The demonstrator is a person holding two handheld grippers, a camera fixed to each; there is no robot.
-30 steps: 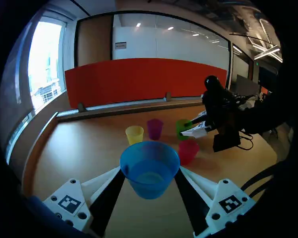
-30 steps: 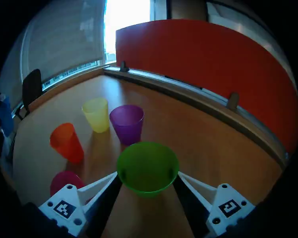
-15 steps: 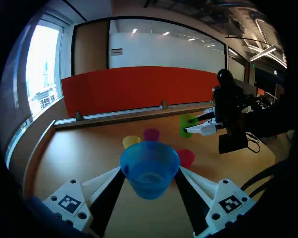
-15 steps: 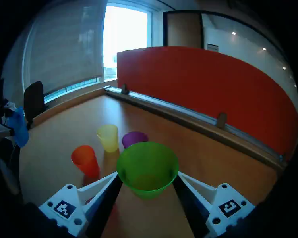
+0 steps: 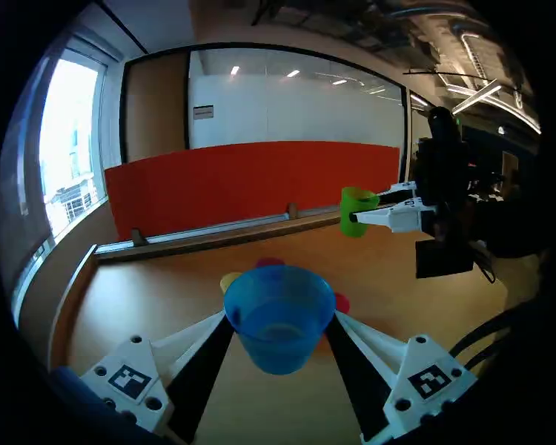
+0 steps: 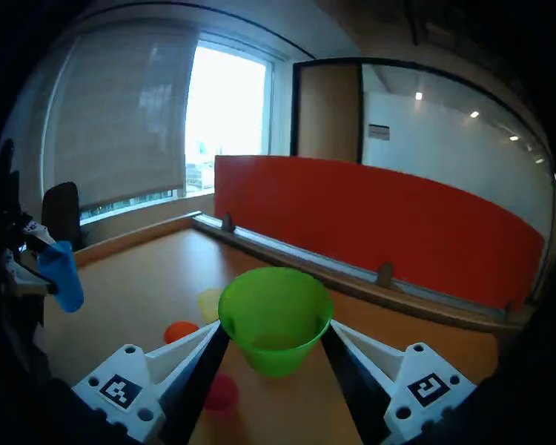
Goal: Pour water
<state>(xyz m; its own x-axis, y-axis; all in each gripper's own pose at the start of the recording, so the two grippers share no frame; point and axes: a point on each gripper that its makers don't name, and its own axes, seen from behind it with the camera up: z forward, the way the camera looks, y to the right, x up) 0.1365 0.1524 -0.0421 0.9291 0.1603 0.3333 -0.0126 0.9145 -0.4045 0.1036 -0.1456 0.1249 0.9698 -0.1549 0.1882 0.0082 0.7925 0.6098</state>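
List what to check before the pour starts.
1. Grip of left fingers on blue cup: ok.
2. Grip of right fingers on green cup: ok.
3. Upright green cup: ok.
4. Water in blue cup: some visible, ok.
5. Rim of blue cup over green cup: not ok, they are well apart.
6. Empty green cup: cannot tell.

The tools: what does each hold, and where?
The left tool grips the blue cup by its sides; the right tool, the green cup likewise.
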